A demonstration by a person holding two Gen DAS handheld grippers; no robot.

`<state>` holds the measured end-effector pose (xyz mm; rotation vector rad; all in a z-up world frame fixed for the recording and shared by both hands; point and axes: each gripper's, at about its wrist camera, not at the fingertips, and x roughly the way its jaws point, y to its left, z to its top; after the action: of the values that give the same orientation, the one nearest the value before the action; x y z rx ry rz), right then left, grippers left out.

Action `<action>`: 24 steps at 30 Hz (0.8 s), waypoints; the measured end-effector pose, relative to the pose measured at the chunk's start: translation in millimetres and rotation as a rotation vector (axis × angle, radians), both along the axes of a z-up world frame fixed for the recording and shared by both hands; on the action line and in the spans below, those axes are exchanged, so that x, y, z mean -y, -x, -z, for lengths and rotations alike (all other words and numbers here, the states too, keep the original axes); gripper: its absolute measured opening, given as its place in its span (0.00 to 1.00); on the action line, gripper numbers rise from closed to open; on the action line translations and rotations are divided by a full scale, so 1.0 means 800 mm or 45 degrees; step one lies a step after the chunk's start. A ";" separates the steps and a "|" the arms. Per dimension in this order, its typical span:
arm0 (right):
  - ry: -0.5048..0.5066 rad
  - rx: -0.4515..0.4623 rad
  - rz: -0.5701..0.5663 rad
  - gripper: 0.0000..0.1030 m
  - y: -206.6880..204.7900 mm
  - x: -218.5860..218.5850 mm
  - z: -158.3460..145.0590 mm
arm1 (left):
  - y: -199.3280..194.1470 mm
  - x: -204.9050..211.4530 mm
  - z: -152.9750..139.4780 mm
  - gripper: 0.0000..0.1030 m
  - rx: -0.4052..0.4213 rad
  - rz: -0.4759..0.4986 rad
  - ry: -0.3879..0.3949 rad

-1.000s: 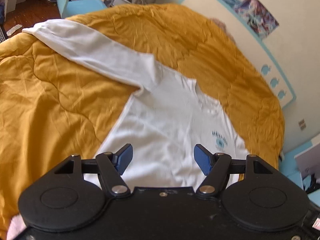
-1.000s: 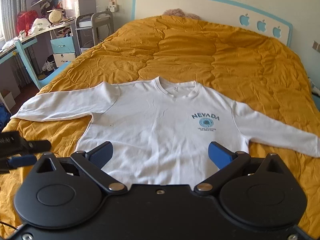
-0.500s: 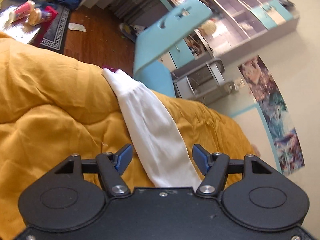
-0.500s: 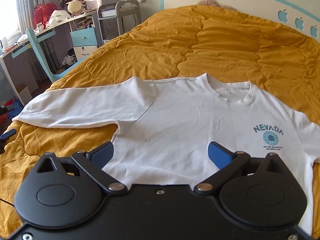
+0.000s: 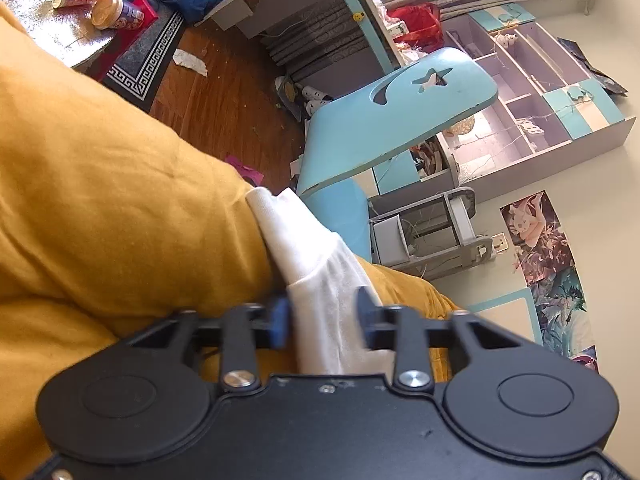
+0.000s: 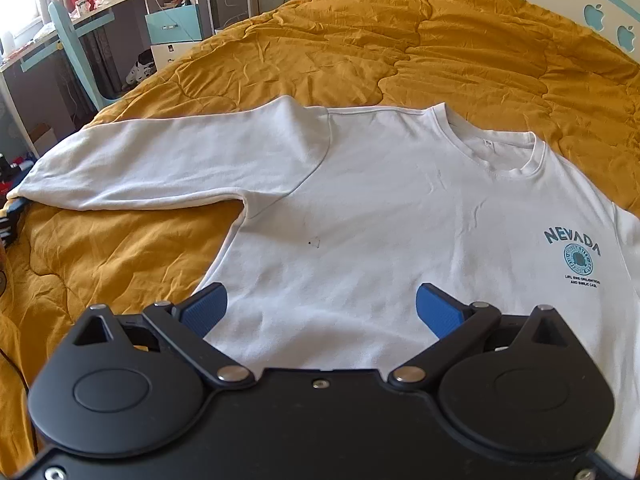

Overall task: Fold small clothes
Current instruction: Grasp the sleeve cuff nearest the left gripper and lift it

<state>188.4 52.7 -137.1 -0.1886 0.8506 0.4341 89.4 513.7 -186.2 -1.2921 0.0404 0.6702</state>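
Sweatshirt (image 6: 360, 216) flat; left gripper (image 5: 323, 322) jaws straddle sleeve (image 5: 320, 276).

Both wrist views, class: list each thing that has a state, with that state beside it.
White sweatshirt: spread flat, front up, unfolded.
Its sleeve: lies between the left tool's pads, not yet clamped.
Left tool: open.
Right tool: open, above the sweatshirt body.

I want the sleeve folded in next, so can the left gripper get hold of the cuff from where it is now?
Probably yes. The left gripper is open with the sleeve between its fingers, and the cuff lies just ahead on the quilt. Nothing covers it.
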 end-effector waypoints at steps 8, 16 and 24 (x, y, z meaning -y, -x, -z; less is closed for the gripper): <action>-0.016 -0.017 0.004 1.00 -0.007 -0.001 0.000 | 0.011 0.006 -0.004 0.01 0.028 0.026 -0.034; -0.065 -0.014 0.048 1.00 -0.005 0.037 -0.016 | -0.037 0.040 -0.109 0.01 0.208 0.220 -0.266; -0.129 -0.019 0.255 1.00 -0.002 0.146 -0.031 | -0.146 0.206 -0.218 0.01 0.447 0.738 -0.447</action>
<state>189.7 -64.0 -112.2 -0.0057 0.8508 0.2903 206.3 349.0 -11.7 -0.9728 0.0075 -0.0518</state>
